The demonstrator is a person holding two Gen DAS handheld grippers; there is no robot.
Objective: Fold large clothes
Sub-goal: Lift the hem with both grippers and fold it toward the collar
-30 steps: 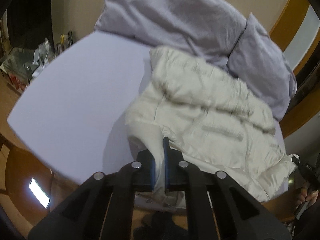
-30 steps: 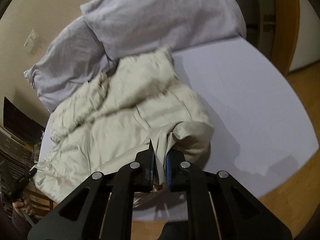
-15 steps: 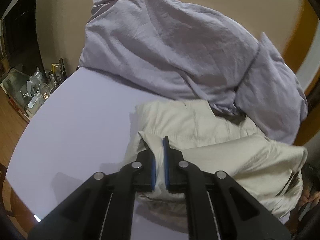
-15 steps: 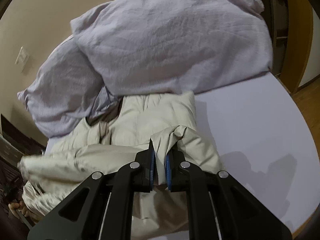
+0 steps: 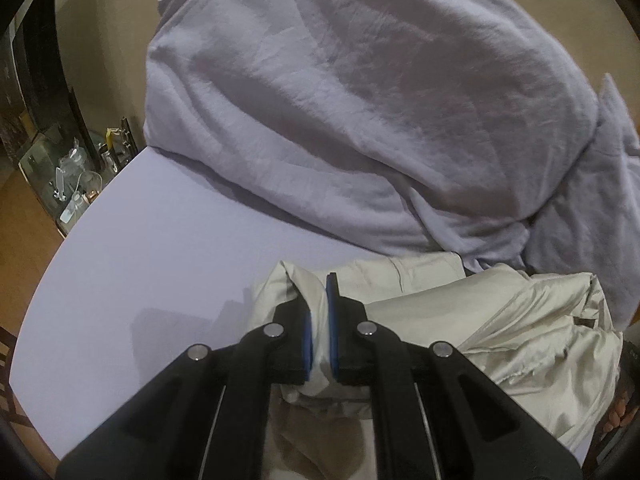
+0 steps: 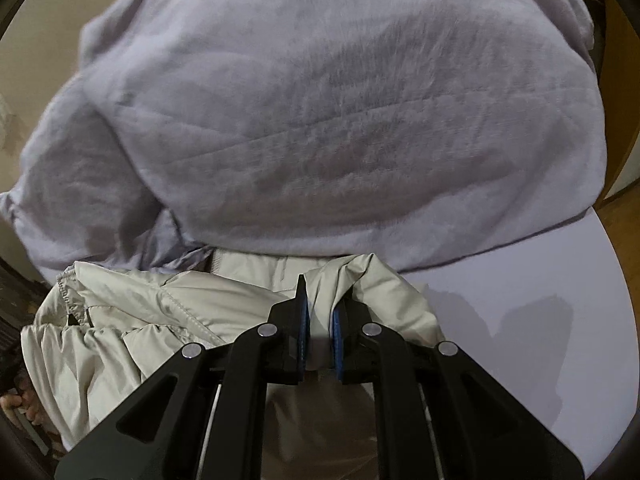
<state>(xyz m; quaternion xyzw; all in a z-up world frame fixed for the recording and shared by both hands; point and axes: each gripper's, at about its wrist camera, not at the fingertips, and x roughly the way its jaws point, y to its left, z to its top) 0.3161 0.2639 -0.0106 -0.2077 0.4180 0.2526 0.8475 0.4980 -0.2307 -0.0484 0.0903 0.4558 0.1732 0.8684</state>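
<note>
From the left wrist view, the left gripper (image 5: 319, 312) is pinching a corner of the cream puffer jacket (image 5: 500, 320), which lies doubled on the lavender bed sheet (image 5: 132, 272) just in front of a rumpled lavender duvet (image 5: 360, 100); to fold it well, I would lay this corner square on the layer beneath and let go only once the edges line up. From the right wrist view, the right gripper (image 6: 320, 312) pinches the jacket's (image 6: 132, 332) other corner, touching the duvet (image 6: 320, 120), whose bulk crowds the far edge and could catch the fold, while a person's fingers (image 6: 16, 404) show at the far left.
</note>
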